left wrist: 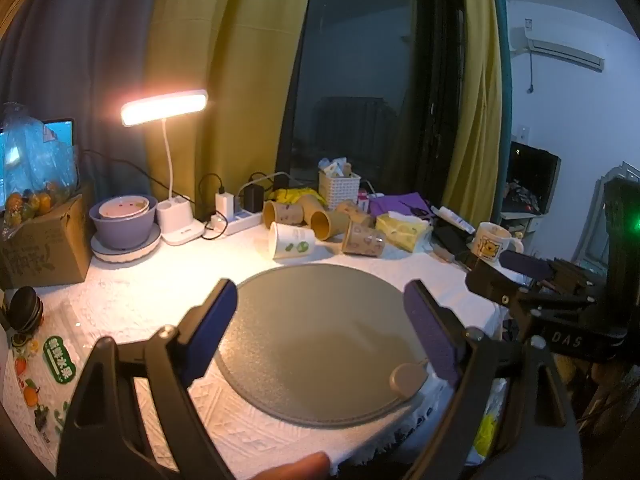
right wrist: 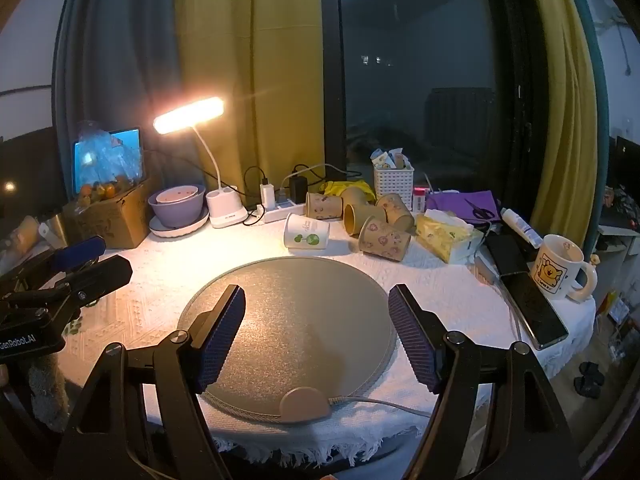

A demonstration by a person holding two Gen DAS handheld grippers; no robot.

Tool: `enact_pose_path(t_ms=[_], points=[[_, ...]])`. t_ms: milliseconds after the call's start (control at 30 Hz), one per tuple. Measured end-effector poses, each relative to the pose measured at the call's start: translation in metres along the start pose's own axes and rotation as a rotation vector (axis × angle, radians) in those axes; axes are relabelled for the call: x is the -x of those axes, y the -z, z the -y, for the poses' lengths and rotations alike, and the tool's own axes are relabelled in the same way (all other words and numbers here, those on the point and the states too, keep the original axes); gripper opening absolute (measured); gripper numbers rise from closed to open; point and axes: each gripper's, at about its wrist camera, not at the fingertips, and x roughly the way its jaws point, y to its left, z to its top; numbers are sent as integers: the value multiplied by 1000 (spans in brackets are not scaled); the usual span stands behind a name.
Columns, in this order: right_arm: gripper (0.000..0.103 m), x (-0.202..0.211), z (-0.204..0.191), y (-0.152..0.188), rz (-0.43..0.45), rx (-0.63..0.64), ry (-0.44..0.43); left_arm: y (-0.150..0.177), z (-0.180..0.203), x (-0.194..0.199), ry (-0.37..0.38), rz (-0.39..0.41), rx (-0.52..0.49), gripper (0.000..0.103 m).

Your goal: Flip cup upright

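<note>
Nothing is grasped yet — both the left gripper [left wrist: 320, 328] and the right gripper [right wrist: 316, 328] hover over the round grey mat [right wrist: 304, 300] with jaws spread wide and empty, so this looks like the approach step. The paper cups lie on their sides at the far edge of the tabletop [right wrist: 460, 292]; the white cup [right wrist: 306, 232] sits nearest, just beyond the mat, mouth toward the left. The next move likely calls for reaching forward and closing on its wall. Brown cups [right wrist: 384, 238] crowd just beside it — a tissue pack [right wrist: 446, 236] and mug [right wrist: 558, 266] lie further right.
</note>
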Motion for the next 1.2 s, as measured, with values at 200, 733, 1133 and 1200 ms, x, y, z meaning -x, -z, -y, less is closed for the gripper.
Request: enact_pose_path(t_ms=[200, 733, 1133, 1200], points=[[77, 1, -1, 1, 2, 1, 0, 0, -1, -3, 3, -5, 0, 86], [77, 1, -3, 0, 1, 2, 2, 0, 0, 0, 0, 0, -1, 86], [77, 1, -5, -1, 3, 3, 2, 0, 0, 0, 1, 0, 0, 86], [77, 1, -5, -1, 4, 3, 1, 1, 0, 0, 5, 1, 1, 86]])
